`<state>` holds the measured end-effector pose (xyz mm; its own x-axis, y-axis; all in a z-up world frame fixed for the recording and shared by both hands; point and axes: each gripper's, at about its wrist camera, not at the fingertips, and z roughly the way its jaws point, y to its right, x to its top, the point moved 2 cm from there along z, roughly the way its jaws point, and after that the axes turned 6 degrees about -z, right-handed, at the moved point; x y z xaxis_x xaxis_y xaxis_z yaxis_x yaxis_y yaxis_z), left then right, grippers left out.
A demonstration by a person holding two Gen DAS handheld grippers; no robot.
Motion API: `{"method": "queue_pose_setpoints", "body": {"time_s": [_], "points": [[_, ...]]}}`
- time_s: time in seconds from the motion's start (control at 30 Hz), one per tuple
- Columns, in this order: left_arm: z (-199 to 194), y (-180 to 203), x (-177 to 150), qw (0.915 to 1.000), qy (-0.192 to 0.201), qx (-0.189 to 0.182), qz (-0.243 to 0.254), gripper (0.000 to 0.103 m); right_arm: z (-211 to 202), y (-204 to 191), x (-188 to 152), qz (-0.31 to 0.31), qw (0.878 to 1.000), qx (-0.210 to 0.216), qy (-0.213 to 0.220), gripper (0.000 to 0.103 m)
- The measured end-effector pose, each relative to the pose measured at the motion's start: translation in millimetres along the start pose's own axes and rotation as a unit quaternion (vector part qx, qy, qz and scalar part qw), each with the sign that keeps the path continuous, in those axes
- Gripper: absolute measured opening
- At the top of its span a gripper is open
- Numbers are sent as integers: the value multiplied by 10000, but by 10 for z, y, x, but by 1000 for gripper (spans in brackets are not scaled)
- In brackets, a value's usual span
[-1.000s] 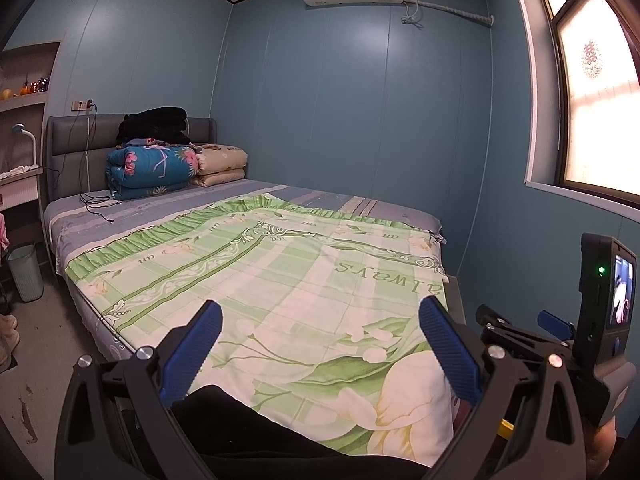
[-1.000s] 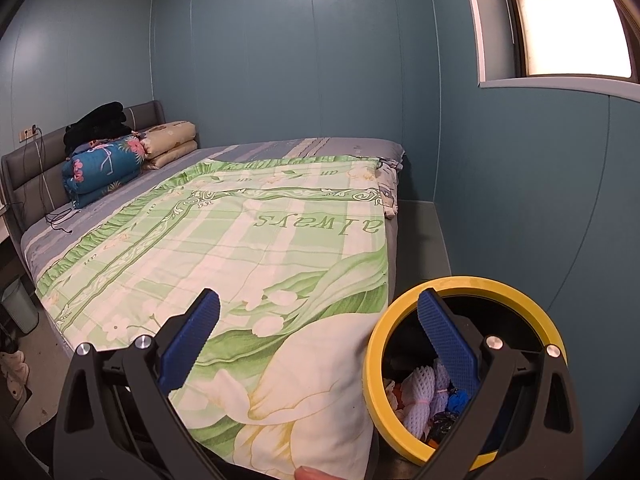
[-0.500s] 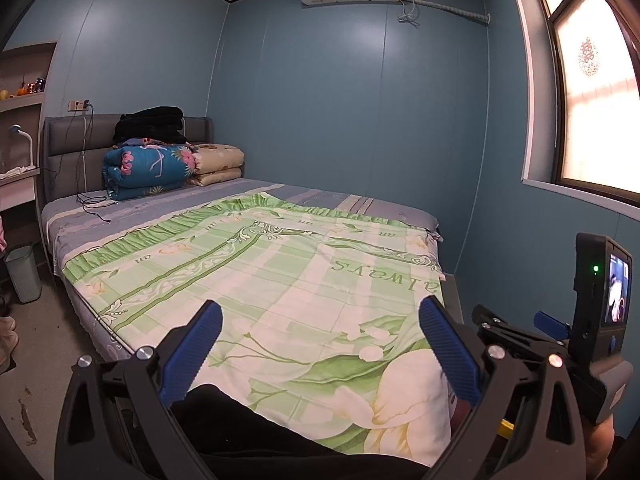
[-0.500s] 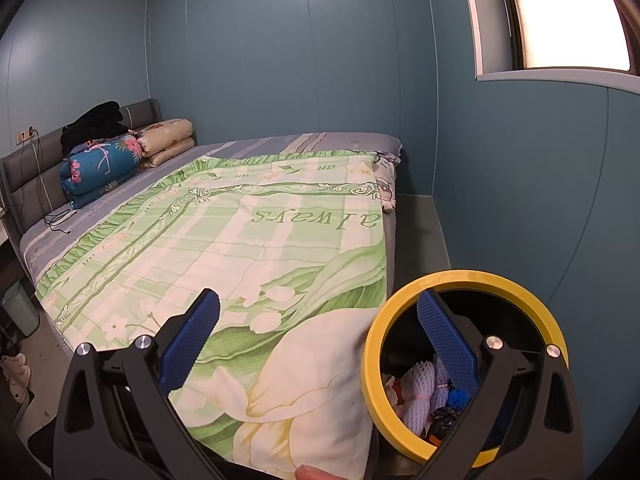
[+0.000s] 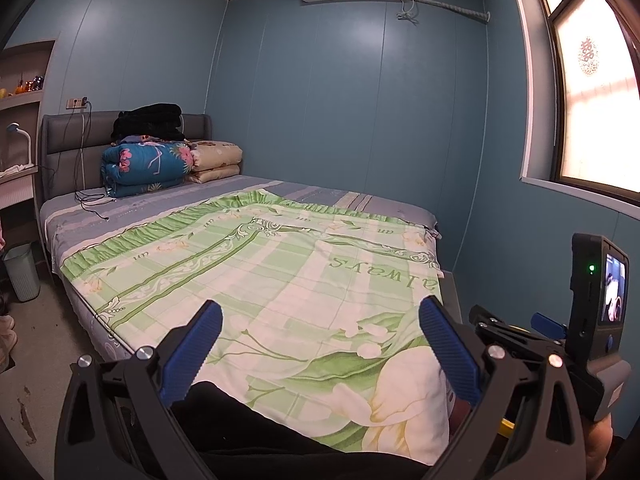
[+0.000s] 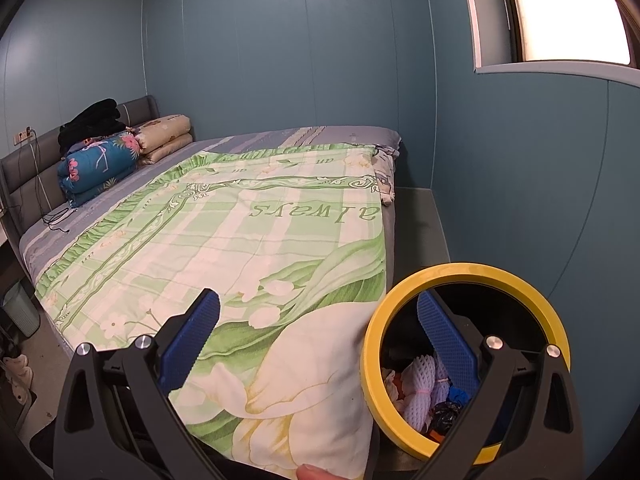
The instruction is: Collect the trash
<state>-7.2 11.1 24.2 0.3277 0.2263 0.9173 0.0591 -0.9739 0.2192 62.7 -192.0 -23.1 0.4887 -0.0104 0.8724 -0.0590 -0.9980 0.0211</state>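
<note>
A black trash bin with a yellow rim (image 6: 472, 276) stands at the foot corner of the bed in the right wrist view. It holds white foam netting (image 6: 420, 384) and other scraps. My right gripper (image 6: 320, 340) is open and empty, its right finger over the bin's mouth. My left gripper (image 5: 320, 344) is open and empty above the bed's foot end. The right gripper's body and camera (image 5: 596, 312) show at the right of the left wrist view.
A bed with a green floral cover (image 5: 260, 272) fills the room. Folded quilts (image 5: 148, 164) and black clothes (image 5: 148, 120) lie at the headboard. A pale bin (image 5: 22, 272) stands on the floor at left. Blue walls close in at right.
Both grippers have risen and tilted slightly. The bin sits a little lower in the right wrist view. Both stay open and empty.
</note>
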Motion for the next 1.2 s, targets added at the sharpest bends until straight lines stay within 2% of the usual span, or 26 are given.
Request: {"method": "queue_pose_setpoints", "body": {"time_s": [1.2], "points": [[42,3,-29,9999,-76,-80,-9,95,64,39,-44,108,9998,-50,-186,95]]}}
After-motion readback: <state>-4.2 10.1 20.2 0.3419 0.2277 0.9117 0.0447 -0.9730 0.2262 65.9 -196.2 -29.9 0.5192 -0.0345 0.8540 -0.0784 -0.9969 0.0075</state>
